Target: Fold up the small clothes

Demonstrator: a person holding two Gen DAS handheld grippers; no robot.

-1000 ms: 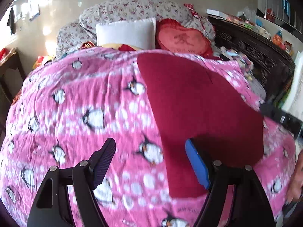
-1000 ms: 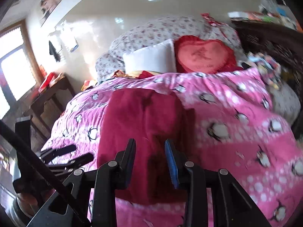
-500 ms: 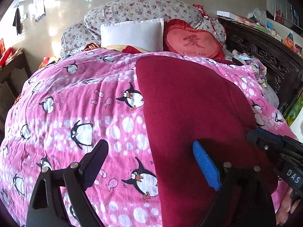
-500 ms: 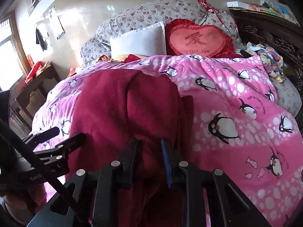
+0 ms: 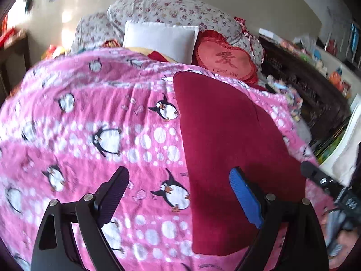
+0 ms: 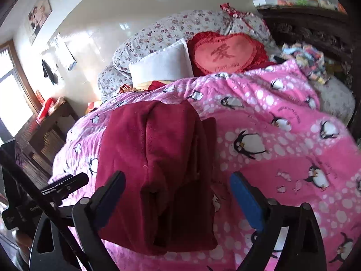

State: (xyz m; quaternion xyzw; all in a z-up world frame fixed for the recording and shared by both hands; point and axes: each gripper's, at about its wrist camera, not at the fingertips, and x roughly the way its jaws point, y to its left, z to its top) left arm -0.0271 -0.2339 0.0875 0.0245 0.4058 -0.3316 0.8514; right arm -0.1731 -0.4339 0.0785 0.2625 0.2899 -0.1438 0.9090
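Left wrist view first: the left gripper hangs over the near edge of the pink penguin blanket, jaws spread wide and holding nothing, its blue pad above the near left part of the dark red garment. That garment lies flat on the blanket, a long smooth strip running away from the camera, its near end close to the blanket's near edge. At the garment's right edge the black tip of the right gripper pokes in. Over on the right wrist view, the right gripper is wide apart too, empty, straddling the garment's near end, where the cloth shows a folded layer and a soft ridge down its length. Left of the garment, the left gripper shows as a black finger. Beyond the garment's far end sit a white pillow and a red heart cushion, with a floral quilt piled behind them.
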